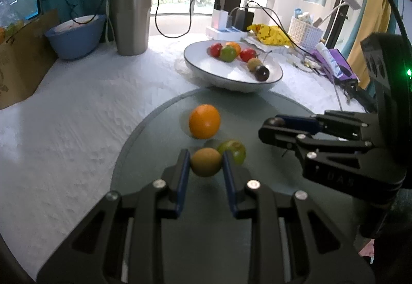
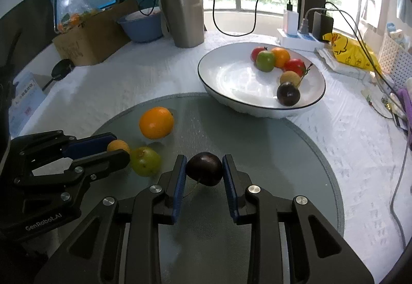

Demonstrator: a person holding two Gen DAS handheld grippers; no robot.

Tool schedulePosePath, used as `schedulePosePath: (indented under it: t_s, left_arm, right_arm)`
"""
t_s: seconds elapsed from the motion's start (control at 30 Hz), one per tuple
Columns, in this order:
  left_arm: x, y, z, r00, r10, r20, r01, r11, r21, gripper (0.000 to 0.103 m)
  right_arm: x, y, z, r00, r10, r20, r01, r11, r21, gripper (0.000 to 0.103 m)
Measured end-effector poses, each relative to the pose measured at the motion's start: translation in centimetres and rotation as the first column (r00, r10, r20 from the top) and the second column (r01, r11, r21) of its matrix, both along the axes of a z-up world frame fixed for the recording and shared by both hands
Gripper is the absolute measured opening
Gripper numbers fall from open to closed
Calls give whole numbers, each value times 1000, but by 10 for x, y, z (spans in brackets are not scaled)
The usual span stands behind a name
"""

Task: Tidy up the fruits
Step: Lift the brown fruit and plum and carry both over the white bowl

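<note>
My left gripper [image 1: 205,155] is shut on a small tan-yellow fruit [image 1: 206,163] just above the round grey glass mat [image 1: 154,134]. A green fruit [image 1: 234,151] lies right beside it, and an orange [image 1: 204,121] sits a little farther out. My right gripper [image 2: 204,159] is shut on a dark cherry [image 2: 204,168] with a thin stem, over the same mat [image 2: 270,155]. In the right wrist view the left gripper [image 2: 119,147] is at the left with the tan fruit [image 2: 118,146] in it. Behind the mat, a white bowl [image 2: 231,101] holds several fruits.
A steel tumbler [image 2: 184,13], a blue bowl [image 2: 141,26] and a cardboard box [image 2: 90,39] stand at the back left. A power strip [image 2: 298,40] with trailing cables, a yellow bag [image 2: 352,52] and a white basket [image 1: 305,34] crowd the back right. A white cloth covers the table.
</note>
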State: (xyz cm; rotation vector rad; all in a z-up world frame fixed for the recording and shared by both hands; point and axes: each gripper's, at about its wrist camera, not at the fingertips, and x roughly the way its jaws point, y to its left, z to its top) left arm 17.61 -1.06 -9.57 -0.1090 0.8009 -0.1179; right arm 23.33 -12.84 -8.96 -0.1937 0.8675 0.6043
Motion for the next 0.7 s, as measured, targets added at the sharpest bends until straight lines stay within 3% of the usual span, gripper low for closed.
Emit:
schedulePosePath:
  t_s: [0.7]
  left_arm:
    - [4, -4, 31, 998, 9, 62, -10, 1000, 5, 27]
  right_arm:
    - [4, -6, 31, 998, 3, 58, -4, 1000, 21, 30]
